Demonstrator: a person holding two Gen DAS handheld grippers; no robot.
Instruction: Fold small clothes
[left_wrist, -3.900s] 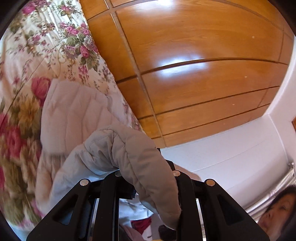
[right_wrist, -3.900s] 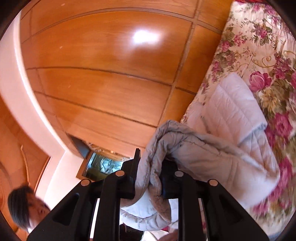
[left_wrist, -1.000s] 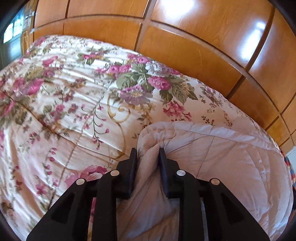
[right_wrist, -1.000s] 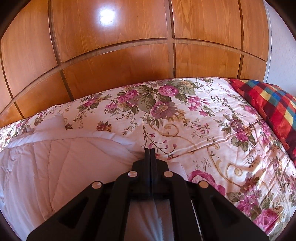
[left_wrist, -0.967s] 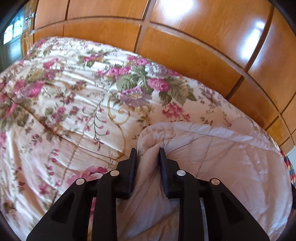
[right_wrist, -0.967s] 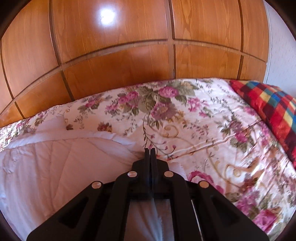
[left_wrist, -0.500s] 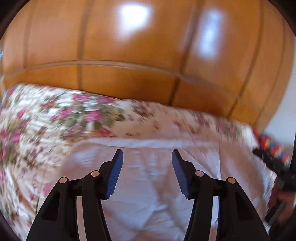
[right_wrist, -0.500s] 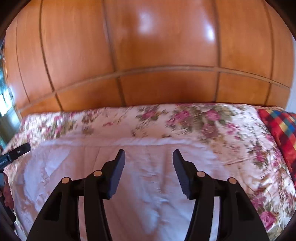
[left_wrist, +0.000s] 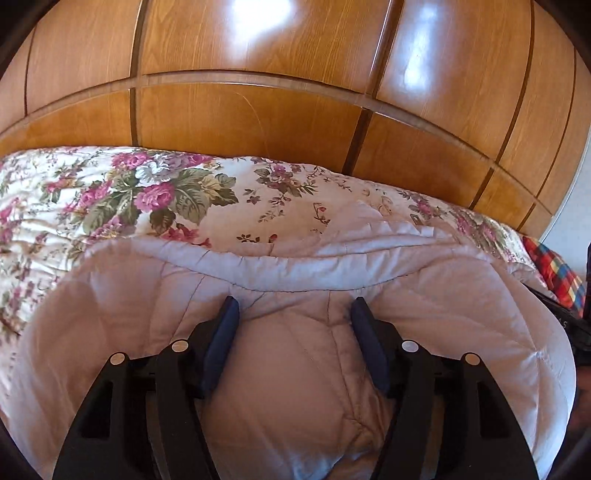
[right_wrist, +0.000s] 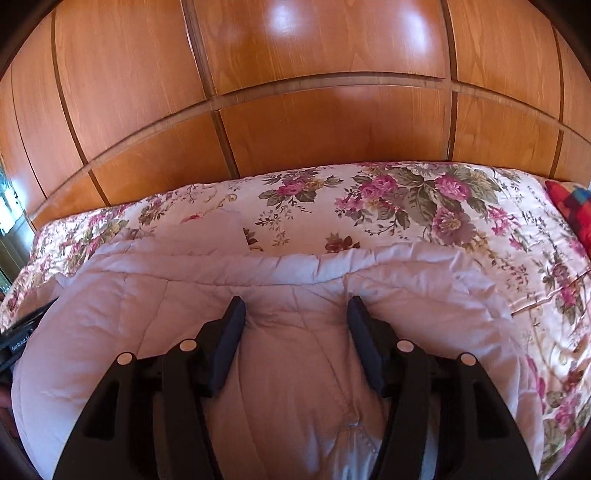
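A pale lilac quilted garment (left_wrist: 461, 314) lies folded on the floral bedspread (left_wrist: 166, 199), its rolled far edge running across both views. In the left wrist view my left gripper (left_wrist: 294, 306) hovers over the garment's middle, jaws wide apart and still opening. The padding bulges up between the blue pads (left_wrist: 221, 332), which do not press on it. The right wrist view shows the same garment (right_wrist: 129, 314). My right gripper (right_wrist: 295, 306) is also spread and still opening over it, with nothing pinched.
Glossy wooden panelling (left_wrist: 258, 110) rises straight behind the bed. A plaid red pillow (right_wrist: 569, 206) lies at the bed's right end. The black body of the other hand-held tool (right_wrist: 22, 336) shows at the left edge of the right wrist view. Floral bedspread (right_wrist: 406, 199) stretches beyond the garment.
Both grippers let go of the garment's edge and spread their jaws. Both then swung in over the middle of the garment, which now lies flat.
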